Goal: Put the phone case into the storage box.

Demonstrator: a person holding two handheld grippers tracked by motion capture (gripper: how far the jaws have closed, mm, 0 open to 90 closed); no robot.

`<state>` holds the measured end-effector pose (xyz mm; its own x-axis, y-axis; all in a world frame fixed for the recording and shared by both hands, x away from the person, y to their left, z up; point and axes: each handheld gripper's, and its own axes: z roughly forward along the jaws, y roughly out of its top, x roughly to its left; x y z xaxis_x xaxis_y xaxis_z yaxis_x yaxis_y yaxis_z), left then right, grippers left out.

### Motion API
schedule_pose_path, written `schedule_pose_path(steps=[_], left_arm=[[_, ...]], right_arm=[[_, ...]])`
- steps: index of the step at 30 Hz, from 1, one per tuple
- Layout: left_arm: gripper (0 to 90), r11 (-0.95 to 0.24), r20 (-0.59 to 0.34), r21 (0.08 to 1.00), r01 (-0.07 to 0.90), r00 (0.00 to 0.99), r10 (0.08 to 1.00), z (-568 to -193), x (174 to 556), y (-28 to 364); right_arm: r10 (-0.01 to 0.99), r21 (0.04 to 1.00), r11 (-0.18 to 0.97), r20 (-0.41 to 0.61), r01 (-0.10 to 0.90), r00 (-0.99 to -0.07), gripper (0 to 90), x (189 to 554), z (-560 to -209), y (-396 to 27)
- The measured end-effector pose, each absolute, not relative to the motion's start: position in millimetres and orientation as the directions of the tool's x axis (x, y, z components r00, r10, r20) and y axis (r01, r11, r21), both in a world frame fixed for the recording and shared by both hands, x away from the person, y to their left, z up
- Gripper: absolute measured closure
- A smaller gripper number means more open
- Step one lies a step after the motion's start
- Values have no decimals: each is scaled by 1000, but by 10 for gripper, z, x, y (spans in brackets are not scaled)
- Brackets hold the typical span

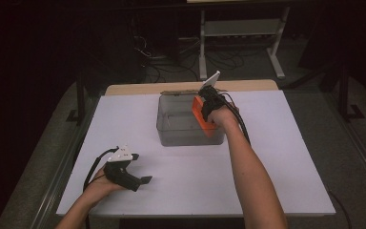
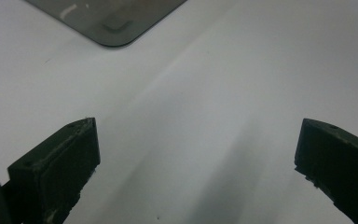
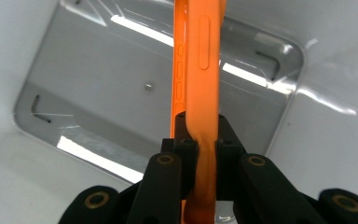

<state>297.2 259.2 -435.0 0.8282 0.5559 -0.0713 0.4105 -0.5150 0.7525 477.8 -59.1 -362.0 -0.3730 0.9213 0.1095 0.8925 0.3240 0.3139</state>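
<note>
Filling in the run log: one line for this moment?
right gripper: shut on orange phone case, above clear bin | left gripper: open, over table

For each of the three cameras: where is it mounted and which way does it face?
High view: above the person's side, facing forward and down on the table; both forearms, left gripper.
Left gripper view: rides that gripper, facing the table past its open jaws.
Right gripper view: looks down past jaws clamping an orange phone case.
Shared: the clear box appears in all three.

Clear bin point(image 1: 186, 131) on white table point(image 1: 276, 157)
</note>
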Motion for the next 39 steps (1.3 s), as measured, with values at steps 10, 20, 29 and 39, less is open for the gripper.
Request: schedule_pose_path(steps=[10,20,29,39], left_arm=[[0,-519,-73,749,412,829,554,-4356,2972,2584],[0,-522,-74,745,416,829,555,-4361,2974,2586],[0,-523,-74,744,415,830,554,-4367,2974,2584],[0,-529,-74,741,414,833,549,-4370,2971,2572]], right_arm=[[951,306,242,113,921,-287,818,4760,-3681,-686],[965,286,196,113,938,-236,816,4769,-3710,-724],[966,274,208,90,939,-240,803,4773,-3726,-697],[968,255,217,71,942,-242,790,4785,-3752,-658]])
